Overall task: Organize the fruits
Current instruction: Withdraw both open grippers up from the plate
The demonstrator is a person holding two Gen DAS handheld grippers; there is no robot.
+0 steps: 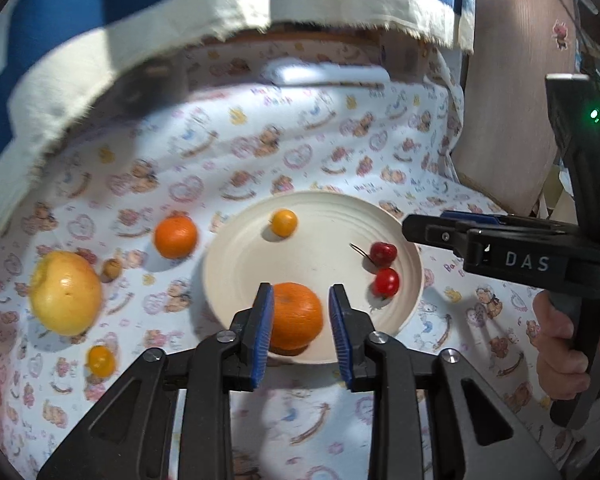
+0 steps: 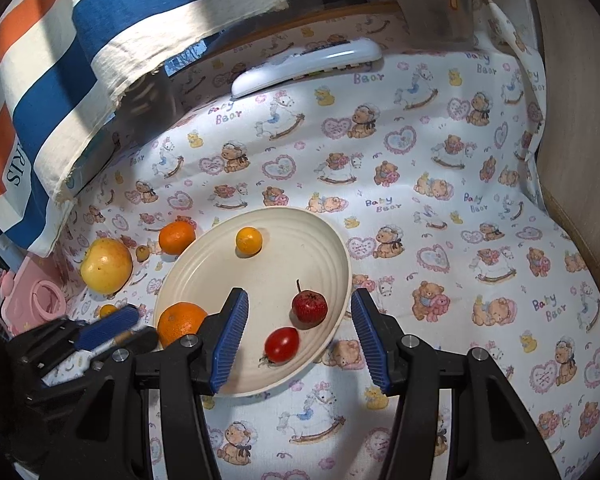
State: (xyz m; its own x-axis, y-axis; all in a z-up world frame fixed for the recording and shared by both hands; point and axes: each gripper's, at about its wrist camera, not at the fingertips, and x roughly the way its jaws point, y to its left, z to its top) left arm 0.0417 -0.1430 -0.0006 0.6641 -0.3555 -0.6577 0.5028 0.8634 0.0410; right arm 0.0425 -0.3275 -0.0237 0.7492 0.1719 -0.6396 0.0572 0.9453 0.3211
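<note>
A cream plate (image 1: 332,216) (image 2: 300,248) holds an orange (image 1: 296,316) (image 2: 180,322), a small yellow fruit (image 1: 284,223) (image 2: 249,241), a dark red fruit with a stem (image 1: 383,252) (image 2: 309,307) and a cherry tomato (image 1: 386,282) (image 2: 282,345). My left gripper (image 1: 300,334) is open, its jaws on either side of the orange, which rests on the plate. My right gripper (image 2: 298,346) is open above the plate's near edge, around the two red fruits without touching them. On the cloth left of the plate lie a second orange (image 1: 175,237) (image 2: 177,237), a yellow apple (image 1: 65,293) (image 2: 106,266), a small brown fruit (image 1: 111,269) and a small yellow fruit (image 1: 101,360).
A baby-bear printed cloth (image 2: 440,208) covers the table. A white remote (image 2: 308,65) lies at the back. A striped blue, orange and cream fabric (image 2: 60,60) hangs over the back left. A pink object (image 2: 36,300) sits at the far left. A wooden panel (image 2: 580,120) borders the right.
</note>
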